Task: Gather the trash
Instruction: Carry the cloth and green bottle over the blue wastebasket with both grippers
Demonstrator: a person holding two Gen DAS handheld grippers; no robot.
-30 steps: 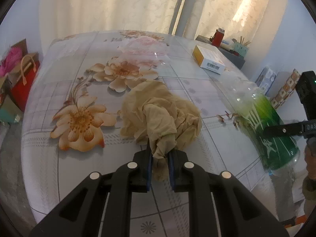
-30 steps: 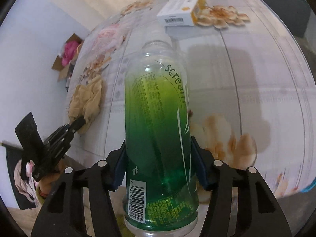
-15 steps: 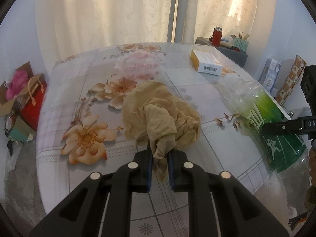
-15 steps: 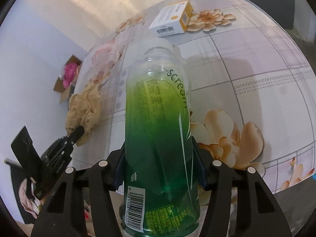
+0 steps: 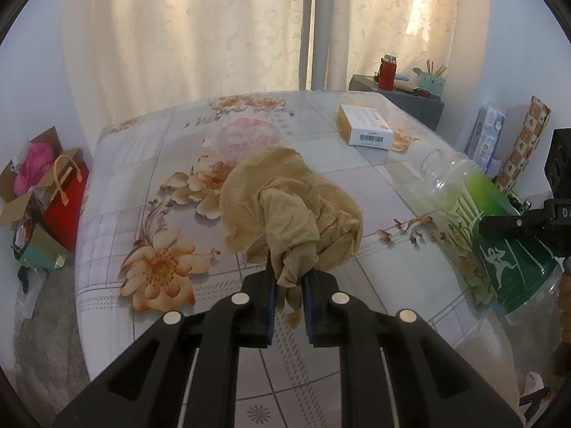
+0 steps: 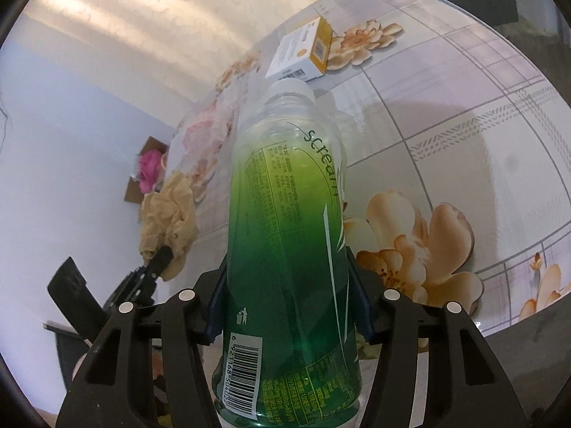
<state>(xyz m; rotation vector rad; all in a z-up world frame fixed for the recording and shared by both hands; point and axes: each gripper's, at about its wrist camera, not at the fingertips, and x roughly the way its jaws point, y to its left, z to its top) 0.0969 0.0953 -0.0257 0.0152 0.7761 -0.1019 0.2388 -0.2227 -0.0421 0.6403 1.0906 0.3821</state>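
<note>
Above the flowered surface (image 5: 117,192), the left gripper (image 5: 288,287) pinches a crumpled tan wad (image 5: 285,210) and the right gripper (image 6: 289,296) clamps a green bottle (image 6: 285,221), so both jaws should hold firm, lifting clear before carrying toward a bin.

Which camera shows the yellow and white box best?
The left wrist view: the box lies whole on the table, barcode end facing the camera. In the right wrist view the bottle cap overlaps its near corner.
</note>
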